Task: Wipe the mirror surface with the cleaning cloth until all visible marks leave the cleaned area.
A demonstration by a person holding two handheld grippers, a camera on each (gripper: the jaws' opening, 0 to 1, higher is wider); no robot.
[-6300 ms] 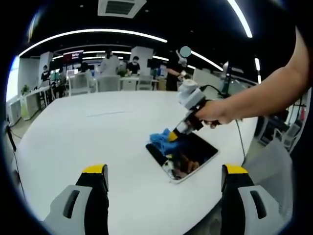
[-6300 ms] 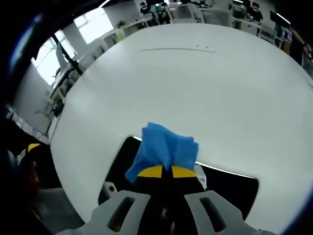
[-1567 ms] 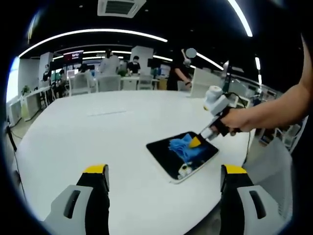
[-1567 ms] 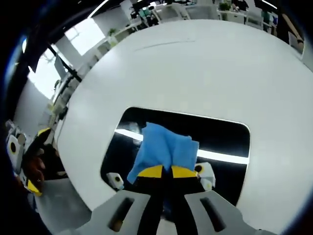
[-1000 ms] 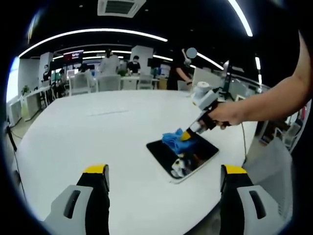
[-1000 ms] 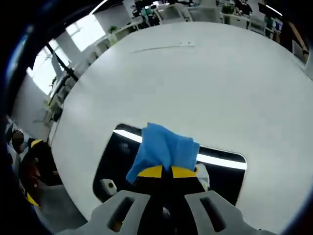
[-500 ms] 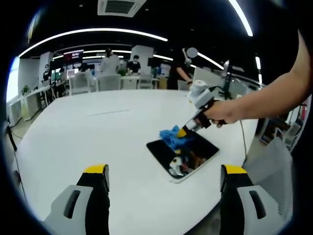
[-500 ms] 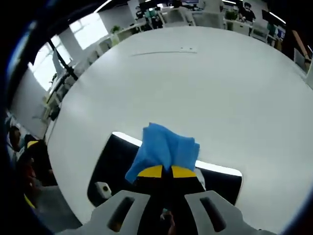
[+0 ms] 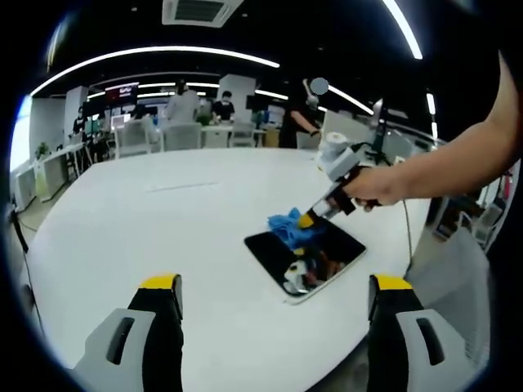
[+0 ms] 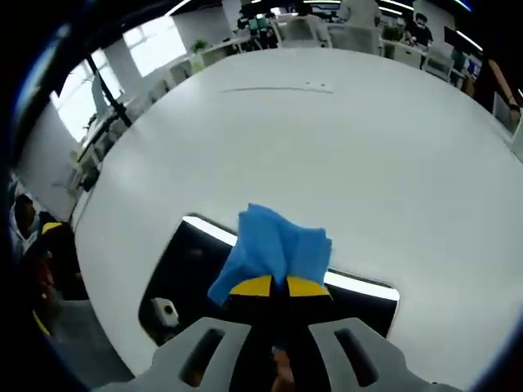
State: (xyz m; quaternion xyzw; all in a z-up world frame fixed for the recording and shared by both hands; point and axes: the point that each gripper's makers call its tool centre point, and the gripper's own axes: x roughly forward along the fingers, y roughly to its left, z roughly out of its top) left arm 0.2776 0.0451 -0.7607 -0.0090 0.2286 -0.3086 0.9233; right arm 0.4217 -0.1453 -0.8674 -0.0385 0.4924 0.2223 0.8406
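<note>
The mirror (image 9: 305,260) is lying flat on the white table (image 9: 163,220), near the table's edge on the right of the left gripper view. Its dark glass is reflecting ceiling lights and coloured shapes. In the right gripper view the mirror (image 10: 188,269) is showing as a dark rectangle with a bright strip of reflected light running across it and a small white reflection near its lower left corner.

The blue cloth (image 9: 288,226) is sitting bunched on the mirror's far edge, partly over the glass and partly over the table. In the right gripper view the cloth (image 10: 274,249) is fanning out ahead of the yellow tips.

The right gripper (image 10: 274,287) is pinching the cloth, its two jaws closed tight together on the fabric with no gap between them. In the left gripper view that same right gripper (image 9: 309,219) is reaching in from the right, tilted down toward the mirror, with a hand (image 9: 372,186) wrapped around its handle and a bare arm stretching off to the right.

The left gripper (image 9: 275,283) is hovering over the near part of the table, well apart from the mirror, with its jaws spread wide and nothing between them.

Beyond the table, people (image 9: 184,104) are standing among desks and chairs under long ceiling lights (image 9: 155,55).
</note>
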